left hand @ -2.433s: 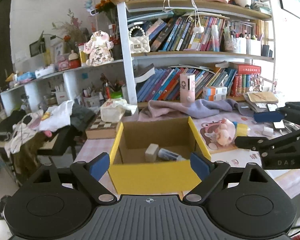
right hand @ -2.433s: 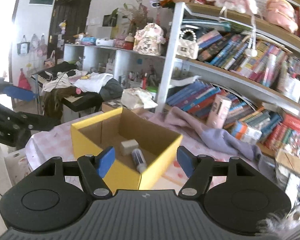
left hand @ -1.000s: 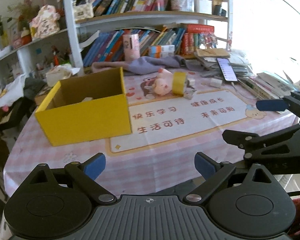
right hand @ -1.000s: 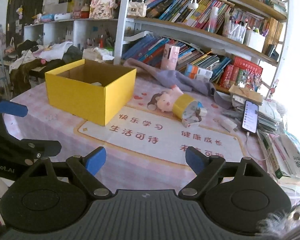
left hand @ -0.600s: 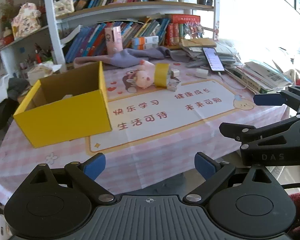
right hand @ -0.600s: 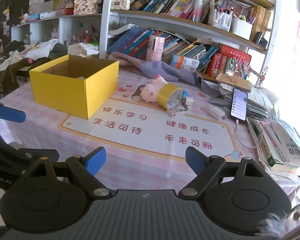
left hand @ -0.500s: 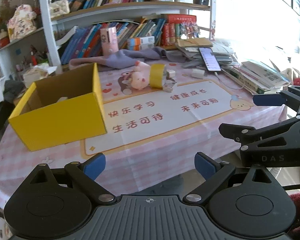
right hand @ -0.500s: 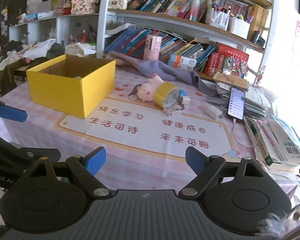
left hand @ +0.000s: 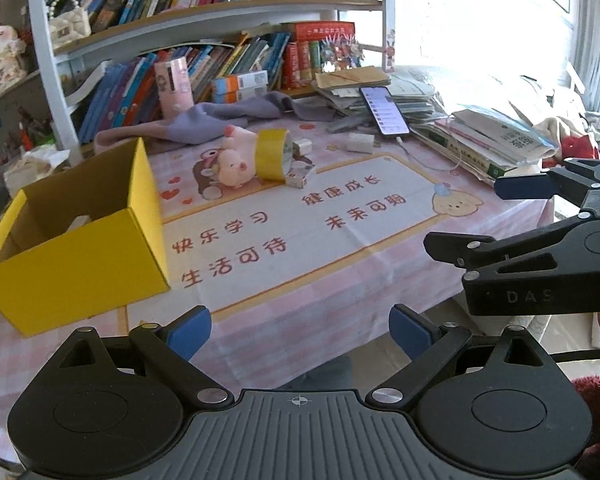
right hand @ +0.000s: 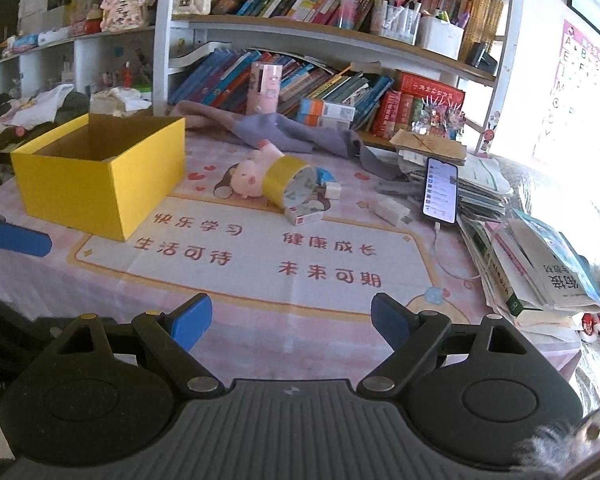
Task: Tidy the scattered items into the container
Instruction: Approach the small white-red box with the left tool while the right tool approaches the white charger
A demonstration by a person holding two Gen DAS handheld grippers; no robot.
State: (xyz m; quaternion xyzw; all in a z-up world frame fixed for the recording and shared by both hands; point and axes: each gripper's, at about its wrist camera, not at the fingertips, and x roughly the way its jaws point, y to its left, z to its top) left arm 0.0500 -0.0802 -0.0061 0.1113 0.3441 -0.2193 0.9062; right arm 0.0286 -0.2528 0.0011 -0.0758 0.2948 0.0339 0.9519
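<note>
Holding both grippers off table edge, you had left gripper (left hand: pixel 298 330) spread wide, empty; right gripper (right hand: pixel 291 320) likewise spread, empty. One yellow box (right hand: pixel 100 176) stood at table's left, one pale item (left hand: pixel 78 222) visible inside. Outside, clustered mid-table: one pink plush pig (right hand: pixel 252 174), one yellow tape roll (right hand: pixel 286 184), two small white boxes (right hand: pixel 306 216).

Count: 1 yellow box (right hand: pixel 100 184), 1 pink pig toy (right hand: pixel 252 174), 1 yellow tape roll (right hand: pixel 290 182), 1 phone (right hand: pixel 441 190), 1 white charger (right hand: pixel 391 211), 1 small carton (right hand: pixel 305 215), 1 purple cloth (right hand: pixel 284 132). Grippers: 2.
</note>
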